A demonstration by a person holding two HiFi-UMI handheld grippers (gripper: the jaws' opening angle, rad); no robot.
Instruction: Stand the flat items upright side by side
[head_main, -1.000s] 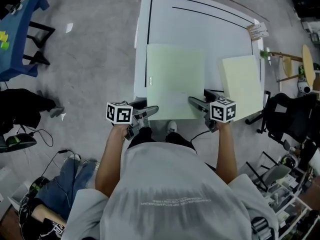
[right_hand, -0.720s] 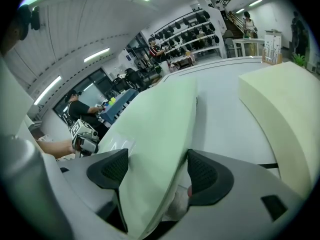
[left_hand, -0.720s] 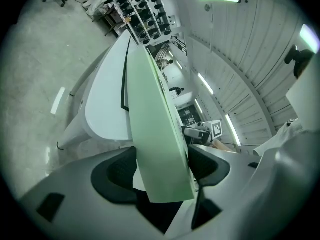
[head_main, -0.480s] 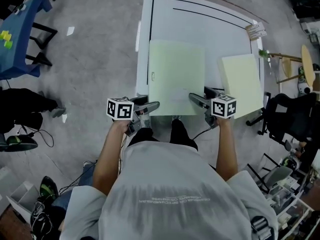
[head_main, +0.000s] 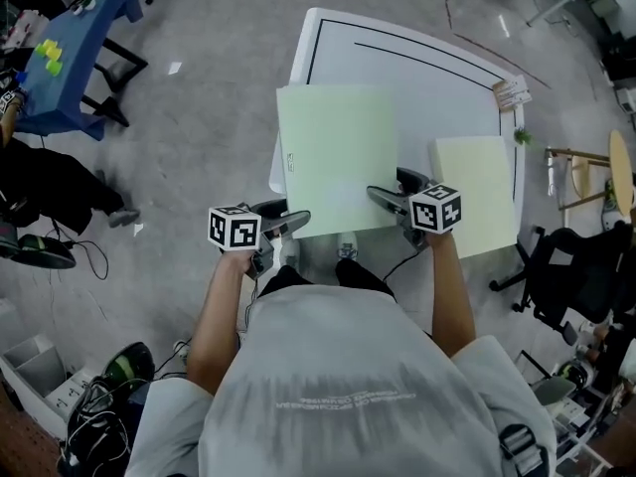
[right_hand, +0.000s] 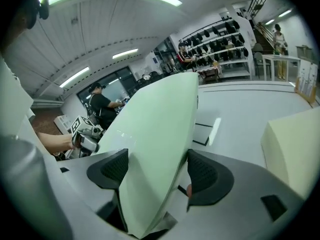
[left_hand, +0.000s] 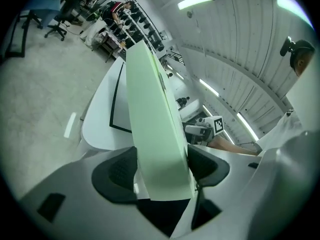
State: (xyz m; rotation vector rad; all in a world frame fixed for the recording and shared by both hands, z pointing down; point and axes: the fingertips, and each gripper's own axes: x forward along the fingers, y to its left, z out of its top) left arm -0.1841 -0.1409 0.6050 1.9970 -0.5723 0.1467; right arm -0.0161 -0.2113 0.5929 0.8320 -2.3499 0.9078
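A large pale green flat slab (head_main: 333, 157) is lifted off the white table (head_main: 417, 68) by its near edge. My left gripper (head_main: 288, 222) is shut on the slab's near left corner, and my right gripper (head_main: 388, 195) on its near right corner. In the left gripper view the slab (left_hand: 150, 109) stands edge-on between the pads of the left gripper (left_hand: 160, 166). In the right gripper view the slab (right_hand: 155, 134) fills the gap between the right gripper's (right_hand: 157, 171) pads. A second, paler slab (head_main: 477, 192) lies flat at the table's right side.
A small card stand (head_main: 512, 65) sits at the table's far right corner. A blue table (head_main: 70, 28) stands far left, a black chair (head_main: 576, 266) and a wooden stool (head_main: 596, 152) to the right. Cables and bags lie on the floor at lower left.
Both grippers have risen with the green slab, whose near edge has lifted off the table, so it tilts up. The second slab has stayed flat.
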